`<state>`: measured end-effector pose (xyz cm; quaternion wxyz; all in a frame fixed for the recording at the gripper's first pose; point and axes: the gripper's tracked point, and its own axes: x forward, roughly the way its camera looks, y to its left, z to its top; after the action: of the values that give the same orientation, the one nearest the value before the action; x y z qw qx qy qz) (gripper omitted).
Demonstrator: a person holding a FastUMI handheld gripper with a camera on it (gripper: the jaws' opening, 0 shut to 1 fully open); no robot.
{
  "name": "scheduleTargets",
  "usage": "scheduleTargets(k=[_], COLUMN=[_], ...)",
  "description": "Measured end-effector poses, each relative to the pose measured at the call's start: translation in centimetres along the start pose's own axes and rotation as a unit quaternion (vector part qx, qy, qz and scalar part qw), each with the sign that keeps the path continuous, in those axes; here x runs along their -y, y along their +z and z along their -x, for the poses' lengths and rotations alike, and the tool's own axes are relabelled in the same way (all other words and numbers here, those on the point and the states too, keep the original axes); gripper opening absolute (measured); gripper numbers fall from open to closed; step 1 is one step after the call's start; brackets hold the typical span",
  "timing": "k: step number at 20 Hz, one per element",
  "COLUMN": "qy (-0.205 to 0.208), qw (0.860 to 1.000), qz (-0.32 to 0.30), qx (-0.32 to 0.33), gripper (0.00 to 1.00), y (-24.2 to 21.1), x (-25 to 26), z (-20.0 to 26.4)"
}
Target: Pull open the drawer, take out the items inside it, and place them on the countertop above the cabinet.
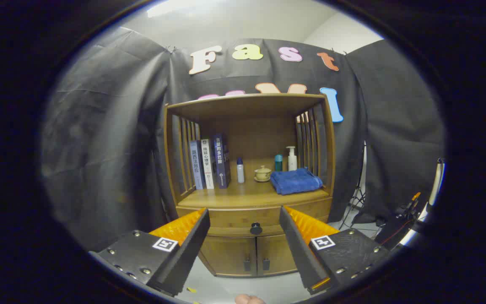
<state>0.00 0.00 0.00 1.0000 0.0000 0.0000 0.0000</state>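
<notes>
While you hold gripper (pixel 243 219) ahead of cabinet (pixel 249 185), fingers spread wide apart, nothing between them. Drawer (pixel 243 219) closed, centre of frame, knob (pixel 255 229) low between fingertips, beyond them. Countertop (pixel 251 194) above drawer: books (pixel 209 162) at left, white bottle (pixel 240 170), teacup (pixel 263 173), blue towel (pixel 295 180) at right. Double doors (pixel 255 255) below drawer.

Books (pixel 209 162) left, towel (pixel 295 180) right on countertop (pixel 243 196) above drawer (pixel 253 219).
</notes>
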Motion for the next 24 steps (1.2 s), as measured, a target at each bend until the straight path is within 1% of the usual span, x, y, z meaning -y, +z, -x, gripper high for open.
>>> scheduleTargets(k=[11,18,21,24], qy=[0.001,-0.011,-0.014,-0.019], qw=[1.0,1.0,1.0,0.999], qz=[0.002,0.002,0.006,0.005], qx=[0.002,0.016,0.027,0.029], gripper=[0.99,0.99,0.99,0.99], y=[-0.2,0.1,-0.2,-1.3], x=[-0.2,0.3,0.4,0.8], z=[0.0,0.2,-0.8,-3.5])
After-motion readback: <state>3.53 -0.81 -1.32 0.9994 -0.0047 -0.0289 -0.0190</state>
